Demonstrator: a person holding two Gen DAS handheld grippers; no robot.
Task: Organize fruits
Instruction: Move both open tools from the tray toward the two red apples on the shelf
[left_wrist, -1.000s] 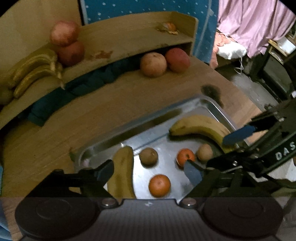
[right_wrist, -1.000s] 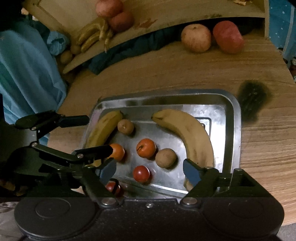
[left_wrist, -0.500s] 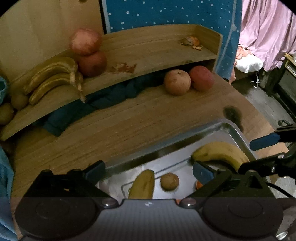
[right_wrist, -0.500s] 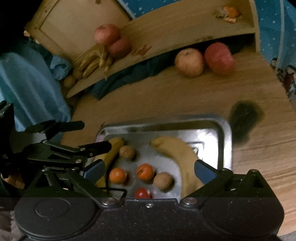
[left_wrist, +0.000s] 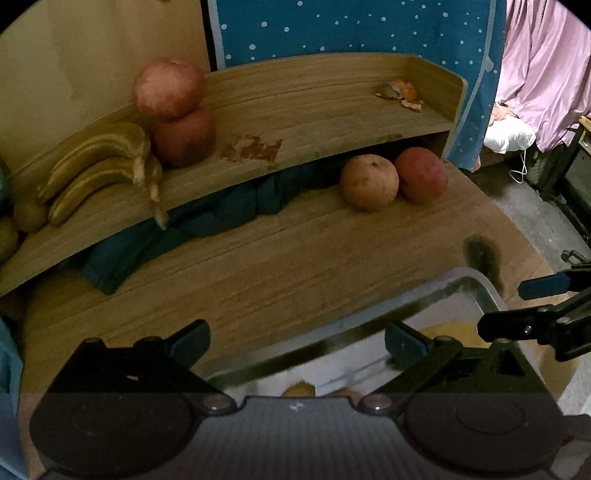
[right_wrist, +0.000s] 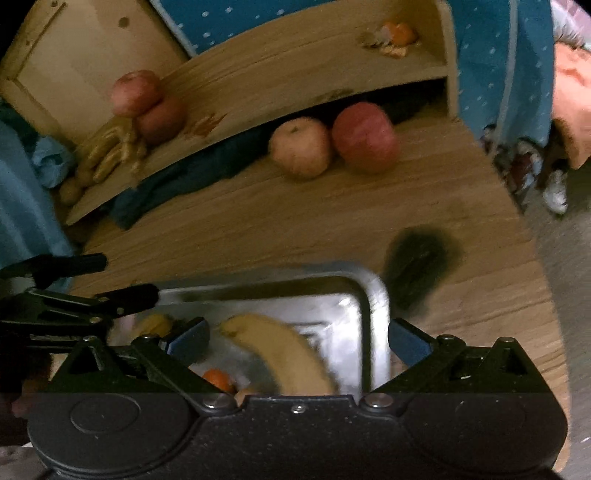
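Left wrist view first: we are looking over the left gripper (left_wrist: 297, 338), its jaws spread wide and grasping nothing, hanging above the far rim of the metal tray (left_wrist: 458, 284) on the wooden surface (left_wrist: 295, 266). Beyond the tray, two apples (left_wrist: 369, 182) are sitting side by side on the surface, just under the curved wooden shelf (left_wrist: 314, 122). On that shelf, far from the tray, we are seeing a bunch of bananas (left_wrist: 99, 166) beside two stacked red fruits (left_wrist: 173, 110). From the right wrist view, the right gripper (right_wrist: 297, 338) is also released and empty, hovering over the tray's near end, where a single banana (right_wrist: 280, 354) is lying inside with an orange (right_wrist: 218, 378) close beside it.
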